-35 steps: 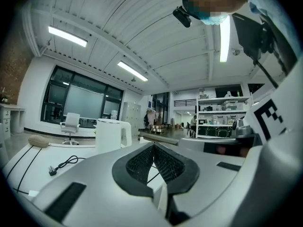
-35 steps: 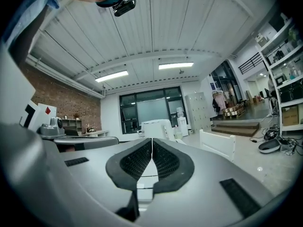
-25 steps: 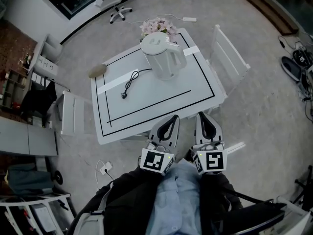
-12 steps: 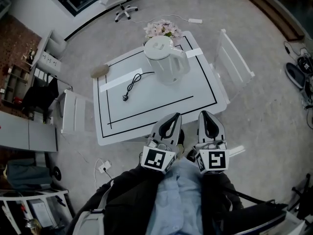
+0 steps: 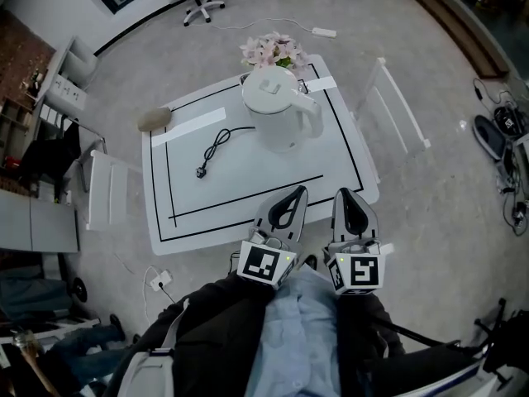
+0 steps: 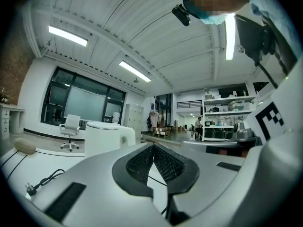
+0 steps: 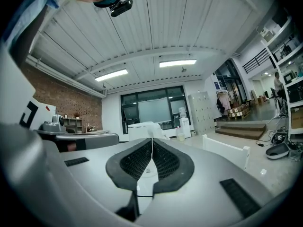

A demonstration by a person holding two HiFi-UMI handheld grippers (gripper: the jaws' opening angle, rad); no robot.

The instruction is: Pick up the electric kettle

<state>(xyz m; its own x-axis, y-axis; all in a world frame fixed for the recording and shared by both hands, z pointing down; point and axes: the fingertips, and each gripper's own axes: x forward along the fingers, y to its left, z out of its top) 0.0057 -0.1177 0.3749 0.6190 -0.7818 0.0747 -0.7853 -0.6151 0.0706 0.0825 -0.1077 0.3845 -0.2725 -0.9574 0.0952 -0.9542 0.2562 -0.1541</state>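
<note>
Electric kettle: white, upright, on the far half of the worktop, inside its black outline.
Power cord: trails left from the kettle, its plug lying on the worktop.
Left claw: jaws together, empty, at the worktop's near edge, well apart from the kettle.
Right claw: jaws together, empty, just beside the left claw.
</note>
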